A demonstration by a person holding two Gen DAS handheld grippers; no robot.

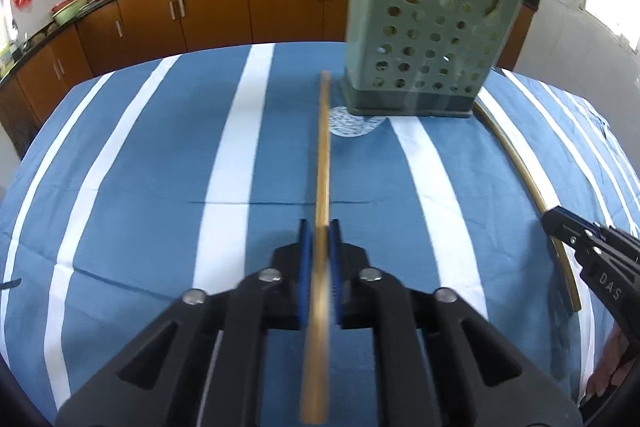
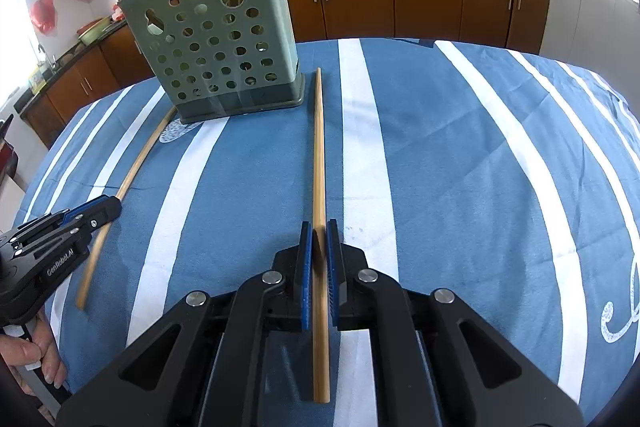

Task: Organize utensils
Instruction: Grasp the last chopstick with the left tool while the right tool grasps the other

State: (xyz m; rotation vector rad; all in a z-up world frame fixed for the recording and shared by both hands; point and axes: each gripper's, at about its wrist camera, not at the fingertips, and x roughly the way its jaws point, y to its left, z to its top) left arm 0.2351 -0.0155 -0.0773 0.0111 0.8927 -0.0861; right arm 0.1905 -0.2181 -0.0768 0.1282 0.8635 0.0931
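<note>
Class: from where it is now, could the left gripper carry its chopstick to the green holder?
Probably yes: the left gripper, shut on its chopstick, faces the green holder across bare tablecloth.

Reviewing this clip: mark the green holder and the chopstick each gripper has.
green holder (image 1: 432, 39): left wrist view, perforated front wall.
left gripper's chopstick (image 1: 323, 163): left wrist view, mid-shaft ahead of the pads.
right gripper's chopstick (image 2: 319, 147): right wrist view, mid-shaft ahead of the pads.
</note>
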